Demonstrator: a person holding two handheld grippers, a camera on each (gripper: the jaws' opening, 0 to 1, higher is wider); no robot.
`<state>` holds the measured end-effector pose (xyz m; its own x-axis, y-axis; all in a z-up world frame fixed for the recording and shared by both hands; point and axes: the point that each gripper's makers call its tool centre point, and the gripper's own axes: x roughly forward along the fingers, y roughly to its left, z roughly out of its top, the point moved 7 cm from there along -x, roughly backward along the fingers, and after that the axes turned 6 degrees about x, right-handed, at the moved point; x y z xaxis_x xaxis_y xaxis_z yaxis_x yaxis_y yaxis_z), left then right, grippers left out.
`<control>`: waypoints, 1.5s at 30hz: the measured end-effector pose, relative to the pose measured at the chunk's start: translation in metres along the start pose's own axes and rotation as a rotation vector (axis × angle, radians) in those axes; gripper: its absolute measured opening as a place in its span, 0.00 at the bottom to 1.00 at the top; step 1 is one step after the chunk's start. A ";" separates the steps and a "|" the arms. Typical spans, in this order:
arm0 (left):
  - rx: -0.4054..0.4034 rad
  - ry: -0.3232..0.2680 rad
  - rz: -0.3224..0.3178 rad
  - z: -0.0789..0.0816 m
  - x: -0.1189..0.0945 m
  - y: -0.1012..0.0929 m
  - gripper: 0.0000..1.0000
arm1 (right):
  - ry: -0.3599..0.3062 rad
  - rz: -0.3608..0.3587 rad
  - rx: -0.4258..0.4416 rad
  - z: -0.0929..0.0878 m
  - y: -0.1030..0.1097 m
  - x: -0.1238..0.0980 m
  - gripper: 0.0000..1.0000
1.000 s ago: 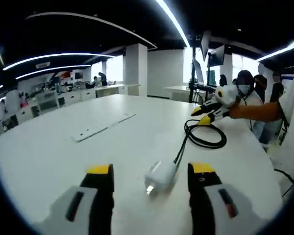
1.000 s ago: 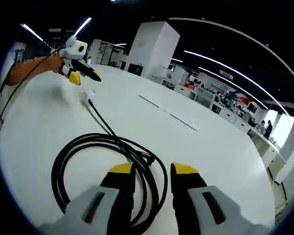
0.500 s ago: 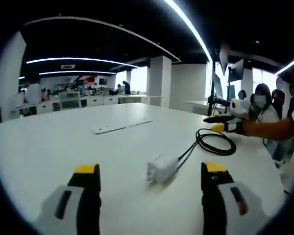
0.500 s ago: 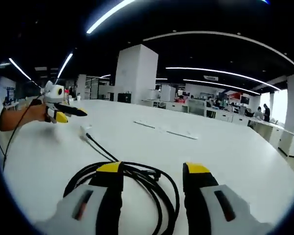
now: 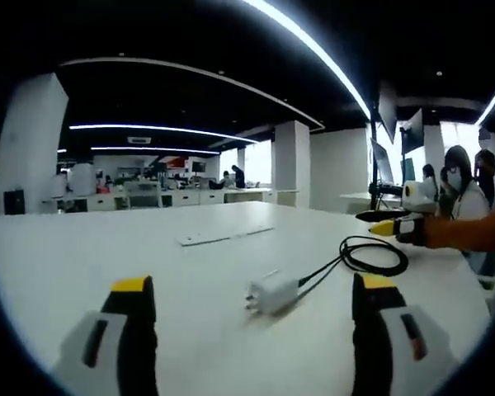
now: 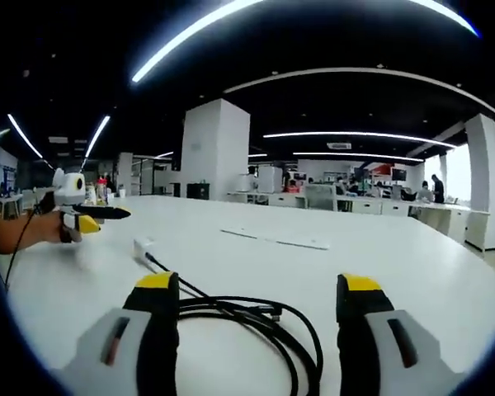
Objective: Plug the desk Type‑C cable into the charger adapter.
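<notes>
Meanwhile, the left gripper (image 5: 252, 289) is hovering released over the charger adapter (image 5: 272, 293) lying on the worktop (image 5: 107, 256). Likewise, the right gripper (image 6: 258, 289) is gaping above the coiled Type‑C cable (image 6: 247, 318).

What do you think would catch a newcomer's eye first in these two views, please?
Probably the white charger adapter lying on the white table between the open left gripper's yellow-tipped jaws, its black cable already attached. That cable runs back to a black coil lying just ahead of the open right gripper. Long bright ceiling light strips arc over the open-plan office behind.
</notes>
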<state>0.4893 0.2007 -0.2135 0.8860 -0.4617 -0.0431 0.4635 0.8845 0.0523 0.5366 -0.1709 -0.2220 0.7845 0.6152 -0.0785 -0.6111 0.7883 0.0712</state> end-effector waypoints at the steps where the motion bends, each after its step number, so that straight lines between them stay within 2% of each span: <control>1: 0.000 -0.012 0.006 0.001 -0.002 0.000 1.00 | -0.002 0.000 0.001 0.000 0.000 0.000 0.83; 2: -0.013 -0.040 0.001 0.002 -0.006 -0.005 1.00 | -0.012 0.000 0.006 0.000 0.002 -0.001 0.84; 3: -0.027 -0.045 -0.003 0.002 -0.008 -0.008 1.00 | -0.020 0.000 0.011 0.001 0.002 -0.001 0.86; 5: -0.039 -0.063 0.024 0.002 -0.014 -0.008 1.00 | -0.048 -0.001 0.030 0.002 0.003 -0.003 0.89; 11: -0.005 -0.062 0.088 0.001 -0.031 -0.015 1.00 | -0.067 -0.031 0.029 0.003 0.007 -0.006 0.99; 14: 0.016 -0.075 0.114 0.000 -0.036 -0.017 1.00 | -0.096 -0.042 0.041 0.004 0.010 -0.011 1.00; 23: 0.013 -0.059 0.143 -0.005 -0.042 -0.012 1.00 | -0.080 -0.049 0.057 -0.003 0.011 -0.013 1.00; 29: -0.002 -0.064 0.153 -0.008 -0.048 -0.001 1.00 | -0.074 -0.061 0.040 -0.006 0.016 -0.022 1.00; 32: -0.004 -0.052 0.147 -0.011 -0.050 -0.006 1.00 | -0.072 -0.064 0.035 -0.007 0.020 -0.027 1.00; 35: 0.039 -0.017 0.128 -0.013 -0.054 -0.020 1.00 | -0.054 -0.067 0.018 -0.012 0.026 -0.035 1.00; 45: 0.032 -0.035 0.142 -0.011 -0.081 -0.043 1.00 | -0.058 -0.086 0.019 -0.016 0.043 -0.063 1.00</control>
<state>0.3979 0.2010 -0.2230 0.9425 -0.3342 0.0018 0.3327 0.9389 0.0876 0.4595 -0.1756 -0.2299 0.8390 0.5434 -0.0276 -0.5397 0.8376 0.0851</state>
